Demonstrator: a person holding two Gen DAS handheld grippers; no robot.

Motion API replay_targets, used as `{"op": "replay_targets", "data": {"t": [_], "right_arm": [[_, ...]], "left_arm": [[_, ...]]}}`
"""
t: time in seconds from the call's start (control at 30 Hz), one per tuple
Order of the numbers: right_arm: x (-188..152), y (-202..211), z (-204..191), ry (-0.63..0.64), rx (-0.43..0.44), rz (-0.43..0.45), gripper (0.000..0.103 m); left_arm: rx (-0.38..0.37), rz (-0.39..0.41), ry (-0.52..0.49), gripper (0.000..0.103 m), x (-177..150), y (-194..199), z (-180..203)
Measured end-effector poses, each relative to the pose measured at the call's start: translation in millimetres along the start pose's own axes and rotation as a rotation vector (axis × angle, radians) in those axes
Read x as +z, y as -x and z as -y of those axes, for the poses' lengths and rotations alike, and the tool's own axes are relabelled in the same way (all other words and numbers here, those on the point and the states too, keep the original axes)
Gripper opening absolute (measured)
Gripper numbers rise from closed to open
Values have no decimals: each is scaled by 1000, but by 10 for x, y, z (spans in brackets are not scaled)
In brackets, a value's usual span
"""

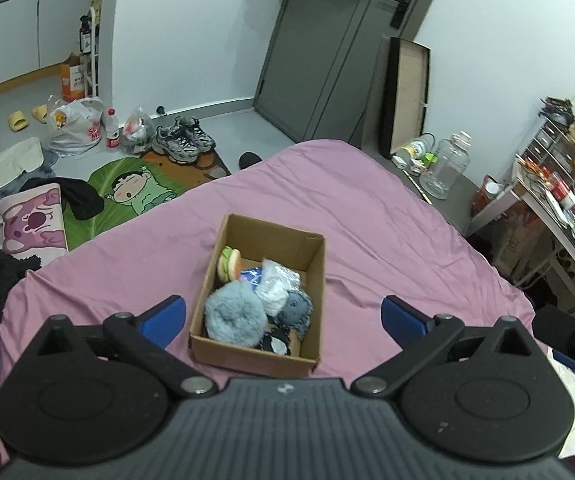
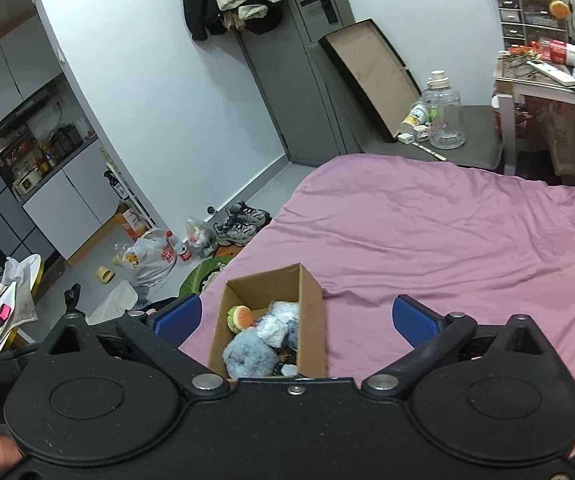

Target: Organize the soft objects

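An open cardboard box [image 1: 315, 276] stands on the pink bed sheet [image 1: 387, 240]. Inside lie a fluffy blue-grey ball [image 1: 233, 316], a burger plush [image 1: 228, 264], a clear bag with white stuff [image 1: 277, 286], a darker blue furry toy [image 1: 297, 308] and a black-and-white item [image 1: 273, 344]. My left gripper [image 1: 283, 320] is open and empty, hovering above the box's near end. In the right wrist view the same box [image 2: 313, 312] holds the ball [image 2: 249, 354] and burger [image 2: 240, 317]. My right gripper [image 2: 295, 320] is open and empty above it.
The bed's left edge drops to a floor with a cartoon mat [image 1: 135, 196], sneakers [image 1: 183, 140], bags [image 1: 73, 124] and clothes. A nightstand with a clear jar [image 1: 445, 168] and a cluttered desk [image 1: 567, 200] stand right of the bed. A grey door [image 1: 327, 48] is behind.
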State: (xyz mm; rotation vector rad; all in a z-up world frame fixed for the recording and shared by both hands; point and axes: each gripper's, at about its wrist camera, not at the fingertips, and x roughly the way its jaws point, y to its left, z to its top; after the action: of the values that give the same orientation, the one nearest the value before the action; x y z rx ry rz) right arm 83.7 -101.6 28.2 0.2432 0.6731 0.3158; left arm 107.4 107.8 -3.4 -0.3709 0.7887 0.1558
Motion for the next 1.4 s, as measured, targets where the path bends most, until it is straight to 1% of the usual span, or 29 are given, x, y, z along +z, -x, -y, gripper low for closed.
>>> {"op": "replay_targets", "data": {"t": [0.2, 0.33, 0.47, 0.7, 0.8, 0.87, 0.93, 1.0, 1.07, 1.23, 1.4], "right_arm": [[-38, 260, 184, 10, -11, 17, 103], [-91, 398, 285, 32, -17, 11, 103], [-117, 528, 383, 37, -19, 16, 103], [-159, 745, 583, 25, -22, 34, 103], [-178, 836, 702, 14, -27, 37, 103], [-185, 903, 780, -24, -3, 30, 103], [-195, 976, 767, -7, 6, 30, 103], [-217, 1045, 718, 49, -27, 37, 103], [-259, 1102, 717, 79, -32, 32, 103], [-350, 1171, 831, 50, -7, 9, 103], [-416, 1240, 862, 65, 2, -12, 103]], "left_arm": [[-2, 21, -37, 103, -142, 203, 186], [-9, 36, -43, 103, -214, 319, 269], [-11, 34, -65, 103, -306, 412, 355], [-3, 49, -102, 103, -445, 563, 451], [-12, 47, -109, 103, -505, 621, 491], [-12, 51, -123, 103, -542, 659, 523], [-9, 52, -139, 103, -585, 698, 555], [-16, 48, -144, 103, -625, 732, 573], [-13, 53, -163, 103, -664, 774, 605], [-10, 59, -187, 103, -781, 857, 631], [0, 48, -204, 103, -888, 871, 640]]}}
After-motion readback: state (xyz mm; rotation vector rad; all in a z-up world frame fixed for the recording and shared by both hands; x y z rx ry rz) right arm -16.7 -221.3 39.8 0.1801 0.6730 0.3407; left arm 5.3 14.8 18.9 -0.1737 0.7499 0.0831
